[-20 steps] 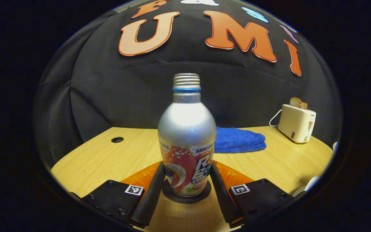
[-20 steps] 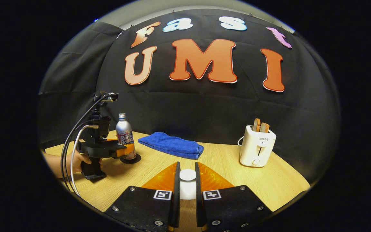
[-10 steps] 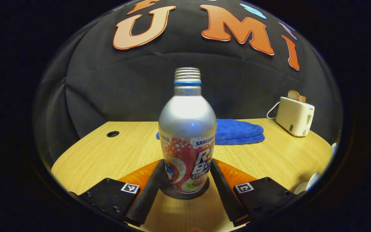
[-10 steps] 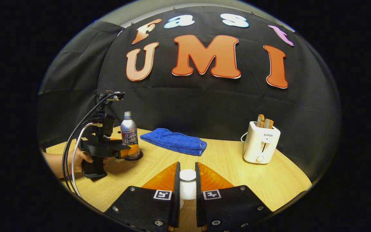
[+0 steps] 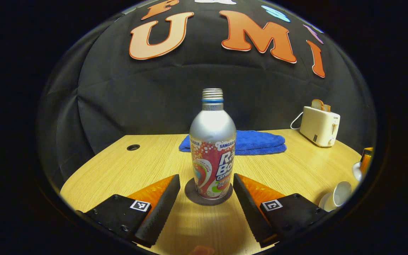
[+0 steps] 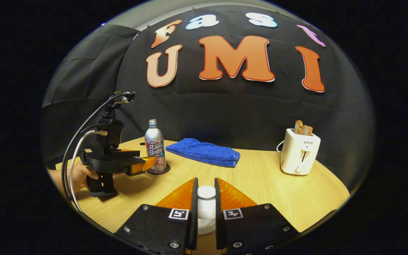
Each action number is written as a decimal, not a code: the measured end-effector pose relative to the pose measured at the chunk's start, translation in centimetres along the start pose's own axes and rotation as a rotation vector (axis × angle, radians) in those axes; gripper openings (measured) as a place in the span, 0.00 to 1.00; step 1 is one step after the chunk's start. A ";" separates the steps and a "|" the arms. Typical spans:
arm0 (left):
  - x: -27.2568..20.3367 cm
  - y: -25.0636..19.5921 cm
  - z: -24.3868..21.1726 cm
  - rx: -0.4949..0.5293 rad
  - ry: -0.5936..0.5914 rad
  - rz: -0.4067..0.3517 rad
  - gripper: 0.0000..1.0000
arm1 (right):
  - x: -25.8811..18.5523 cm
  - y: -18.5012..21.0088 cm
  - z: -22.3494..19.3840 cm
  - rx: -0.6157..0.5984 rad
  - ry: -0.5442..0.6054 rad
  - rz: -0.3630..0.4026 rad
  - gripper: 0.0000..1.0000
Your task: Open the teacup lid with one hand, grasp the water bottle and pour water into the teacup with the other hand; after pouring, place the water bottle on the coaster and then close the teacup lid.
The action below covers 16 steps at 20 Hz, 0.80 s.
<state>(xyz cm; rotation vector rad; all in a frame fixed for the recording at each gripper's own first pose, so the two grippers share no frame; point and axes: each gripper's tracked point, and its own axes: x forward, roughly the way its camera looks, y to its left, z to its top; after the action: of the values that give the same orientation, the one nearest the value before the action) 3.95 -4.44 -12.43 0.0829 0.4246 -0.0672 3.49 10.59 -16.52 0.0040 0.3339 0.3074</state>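
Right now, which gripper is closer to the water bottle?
Left. The left gripper sits open just before the water bottle on its coaster; the right gripper holds the teacup lid, well away.

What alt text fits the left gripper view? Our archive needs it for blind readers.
A bottle stands upright on a dark coaster on a wooden table, just beyond the open left gripper. Behind lie a blue towel and a toaster.

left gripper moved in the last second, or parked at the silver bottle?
Yes. The left gripper has backed away from the silver bottle with the red label on its dark round coaster; its fingers, earlier flanking the bottle, now stop short of it, open.
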 end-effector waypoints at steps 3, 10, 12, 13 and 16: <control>-1.4 0.1 0.1 -0.005 -0.016 0.001 0.94 | 0.4 0.7 -1.0 0.013 0.015 0.016 0.20; -4.7 0.5 0.9 -0.004 -0.060 0.004 0.98 | 1.4 1.3 -4.1 0.033 0.068 0.011 0.20; -5.3 0.3 1.4 -0.001 -0.074 0.002 0.98 | 1.5 1.4 -4.2 0.039 0.074 0.009 0.21; -5.5 0.1 1.6 -0.003 -0.077 -0.001 0.98 | 1.6 1.4 -4.3 0.030 0.079 0.006 0.23; -6.2 -0.4 2.1 -0.011 -0.096 -0.008 1.00 | 1.3 1.0 -4.4 0.005 0.077 -0.010 0.31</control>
<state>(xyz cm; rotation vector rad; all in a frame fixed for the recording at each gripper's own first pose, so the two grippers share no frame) -0.82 -4.71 -7.95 0.0667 0.3295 -0.0764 2.95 11.74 -21.01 -0.0044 0.4114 0.2970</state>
